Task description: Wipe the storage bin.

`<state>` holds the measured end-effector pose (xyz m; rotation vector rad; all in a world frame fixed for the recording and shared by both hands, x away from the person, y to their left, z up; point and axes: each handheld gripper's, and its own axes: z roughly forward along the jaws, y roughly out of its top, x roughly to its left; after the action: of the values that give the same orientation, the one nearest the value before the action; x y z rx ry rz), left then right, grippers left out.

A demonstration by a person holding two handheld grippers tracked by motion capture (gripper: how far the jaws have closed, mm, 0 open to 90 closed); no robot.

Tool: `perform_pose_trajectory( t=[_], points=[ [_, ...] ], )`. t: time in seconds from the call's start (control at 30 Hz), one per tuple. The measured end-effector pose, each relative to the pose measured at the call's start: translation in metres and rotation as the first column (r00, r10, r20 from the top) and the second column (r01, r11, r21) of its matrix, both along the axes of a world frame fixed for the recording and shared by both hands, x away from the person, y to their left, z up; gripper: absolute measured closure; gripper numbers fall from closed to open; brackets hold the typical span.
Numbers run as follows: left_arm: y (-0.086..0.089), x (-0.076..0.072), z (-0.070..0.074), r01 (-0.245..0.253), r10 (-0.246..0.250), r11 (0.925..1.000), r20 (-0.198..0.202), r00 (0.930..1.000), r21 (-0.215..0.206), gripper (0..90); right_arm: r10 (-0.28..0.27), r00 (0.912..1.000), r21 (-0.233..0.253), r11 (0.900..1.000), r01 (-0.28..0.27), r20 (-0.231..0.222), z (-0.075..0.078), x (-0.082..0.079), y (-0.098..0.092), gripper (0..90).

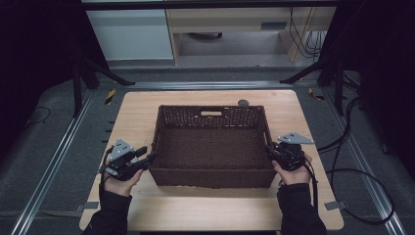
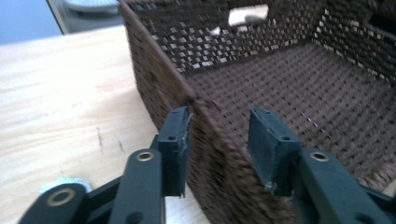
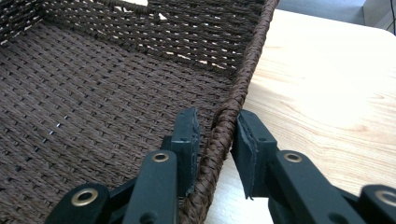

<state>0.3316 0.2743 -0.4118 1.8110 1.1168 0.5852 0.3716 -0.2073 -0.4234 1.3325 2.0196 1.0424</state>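
Both hands are at the near end of the bench (image 1: 147, 205), one gripper on each short side of the wicker basket (image 1: 211, 147).

Left gripper (image 1: 147, 160): fingers (image 2: 175, 149) straddle the basket's left wall near its front corner, one outside, one inside. The outer pad sits against the weave; the inner pad stands clear of the wall, with a visible gap. So released, not yet clamped.

Right gripper (image 1: 270, 151): same setup on the right wall. In the right gripper view the braided rim (image 3: 229, 116) runs up between the fingers (image 3: 187, 140). The outer pad touches or nearly touches the rim, the inner one is just off it. Also released, though close to biting.

Progress, my read: approach and alignment are done on both sides; the grasp itself is left, then whatever lift or shift of the basket follows. The basket sits flat on the bench, roughly centred and square to the edges, nothing in it.

Fit looks fine: both walls sit well inside the finger gaps, near the pad roots rather than the tips, so closing should catch rim plus weave.

Farther out: the far basket wall has a handle cutout (image 1: 211, 113), and a small dark round thing (image 1: 243, 103) lies on the bench just behind it. Can't tell what it is.
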Motion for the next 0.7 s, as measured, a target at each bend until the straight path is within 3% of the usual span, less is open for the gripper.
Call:
perform_pose_trajectory(
  t=[0.13, 0.23, 0.43, 0.7],
  points=[
    [0.013, -0.004, 0.009, -0.003, 0.003, 1.0000, 0.027, 0.9996, -0.003, 51.2, -0.003, 1.0000, 0.006, 1.000, 0.003, -0.001, 0.000, -0.003, -0.006, 70.8],
    [0.024, -0.006, 0.008, -0.030, 0.030, 0.9995, 0.024, 0.9993, 0.009, 49.8, -0.004, 1.0000, 0.006, 1.000, 0.004, 0.003, 0.000, -0.004, -0.006, 69.7],
    [0.051, -0.008, -0.007, -0.090, 0.090, 0.9953, -0.009, 0.9959, 0.037, 47.0, -0.017, 0.9971, 0.057, 0.998, 0.012, 0.074, 0.009, -0.008, -0.014, 61.6],
    [0.077, -0.008, -0.029, -0.154, 0.159, 0.9844, -0.054, 0.9859, 0.086, 44.3, -0.006, 0.9981, 0.041, 0.999, 0.004, 0.061, 0.003, -0.006, -0.013, 55.5]
  ],
)
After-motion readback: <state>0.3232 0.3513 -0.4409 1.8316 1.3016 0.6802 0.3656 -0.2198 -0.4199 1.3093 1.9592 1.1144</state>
